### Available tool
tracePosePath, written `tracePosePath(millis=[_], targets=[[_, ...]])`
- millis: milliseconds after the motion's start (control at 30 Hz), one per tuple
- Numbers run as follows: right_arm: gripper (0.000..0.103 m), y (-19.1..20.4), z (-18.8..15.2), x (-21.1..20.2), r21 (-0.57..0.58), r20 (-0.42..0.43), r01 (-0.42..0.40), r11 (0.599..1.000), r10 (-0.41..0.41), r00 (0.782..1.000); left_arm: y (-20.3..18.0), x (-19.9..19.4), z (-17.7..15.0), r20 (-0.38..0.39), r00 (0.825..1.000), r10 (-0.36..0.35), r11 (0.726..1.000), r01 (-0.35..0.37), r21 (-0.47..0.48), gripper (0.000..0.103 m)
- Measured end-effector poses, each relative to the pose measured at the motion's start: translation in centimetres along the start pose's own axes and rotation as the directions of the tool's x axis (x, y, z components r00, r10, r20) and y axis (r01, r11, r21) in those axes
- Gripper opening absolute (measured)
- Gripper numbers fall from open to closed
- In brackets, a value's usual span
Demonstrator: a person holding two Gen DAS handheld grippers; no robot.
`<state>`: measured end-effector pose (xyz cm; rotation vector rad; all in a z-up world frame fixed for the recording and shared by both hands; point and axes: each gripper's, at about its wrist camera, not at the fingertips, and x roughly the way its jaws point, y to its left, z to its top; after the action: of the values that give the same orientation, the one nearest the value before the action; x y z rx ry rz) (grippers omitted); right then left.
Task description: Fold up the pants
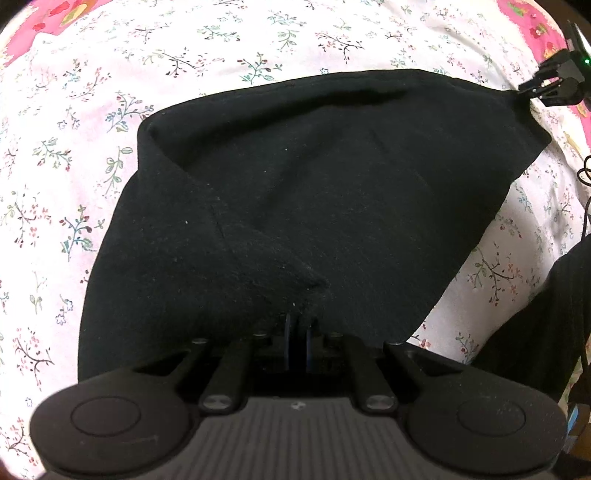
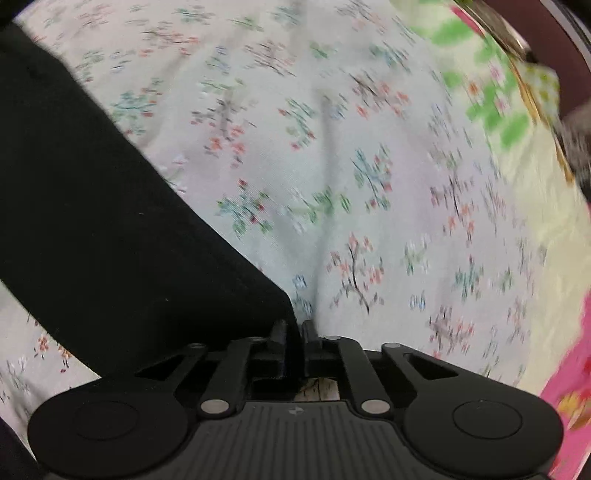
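Note:
The black pants [image 1: 295, 192] lie partly folded on a floral sheet [image 1: 74, 147]. My left gripper [image 1: 300, 323] is shut on the near edge of the pants, with the cloth bunched at its fingertips. My right gripper [image 2: 294, 328] is shut on a corner of the pants [image 2: 110, 221], which stretch away to the upper left in the blurred right wrist view. The right gripper also shows in the left wrist view [image 1: 524, 92], at the far right corner of the pants, pulling the cloth taut into a point.
The floral sheet [image 2: 369, 184] covers the bed, with pink patterned fabric [image 1: 26, 33] at its far corners and right side [image 2: 569, 369]. A dark ribbed sleeve [image 1: 554, 314] and a black cable [image 1: 585, 184] are at the right.

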<state>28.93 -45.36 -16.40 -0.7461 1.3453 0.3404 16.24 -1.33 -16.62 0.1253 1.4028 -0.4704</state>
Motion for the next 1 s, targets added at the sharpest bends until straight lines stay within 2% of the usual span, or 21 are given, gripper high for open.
tracePosePath(millis=[33,100,200,300,333,400,533,567,700,1000], targets=[[0.013,0.1,0.4,0.4,-0.019,-0.012,-0.014,1.0,0.014,1.0,0.0,0.0,0.0,0.0,1.0,0.0,1.0,0.0,-0.001,0.017],[0.027,0.4,0.9,1.4,-0.048,-0.024,-0.034,0.998,0.033,0.999,0.1,0.0,0.0,0.002,1.0,-0.005,1.0,0.005,-0.011,0.017],[0.027,1.1,1.4,3.2,-0.094,-0.06,-0.054,0.994,0.048,0.997,0.5,0.0,0.0,0.007,1.0,-0.01,1.0,0.01,-0.03,0.017],[0.027,1.0,1.4,4.3,-0.062,-0.078,-0.064,0.996,0.059,0.995,0.7,0.0,-0.1,0.009,1.0,-0.012,0.999,0.012,-0.031,0.017],[0.026,0.8,1.3,4.2,-0.043,-0.081,-0.065,0.997,0.062,0.995,0.7,-0.1,-0.1,0.01,1.0,-0.013,0.999,0.013,-0.029,0.017],[0.006,0.8,0.7,3.6,-0.023,-0.091,-0.051,0.998,0.049,0.995,0.8,-0.3,-0.2,0.012,1.0,-0.014,1.0,0.015,-0.021,0.018],[0.004,2.1,-2.8,0.5,0.0,-0.069,-0.04,0.999,0.04,0.997,0.9,-1.2,-0.5,0.018,1.0,-0.024,1.0,0.023,0.005,0.017],[0.002,2.5,-3.4,-0.4,0.016,-0.063,-0.046,0.999,0.047,0.997,0.9,-1.6,-0.6,0.021,0.999,-0.024,1.0,0.024,0.012,0.017],[0.002,4.0,-5.5,-3.7,0.053,-0.037,-0.062,0.997,0.064,0.997,1.2,-3.2,-1.2,0.038,0.999,-0.015,1.0,0.014,0.02,0.017],[0.001,6.1,-7.8,-8.9,0.096,-0.002,-0.038,0.995,0.039,0.999,1.5,-7.2,-2.2,0.084,0.996,0.016,0.999,-0.02,0.048,0.017]])
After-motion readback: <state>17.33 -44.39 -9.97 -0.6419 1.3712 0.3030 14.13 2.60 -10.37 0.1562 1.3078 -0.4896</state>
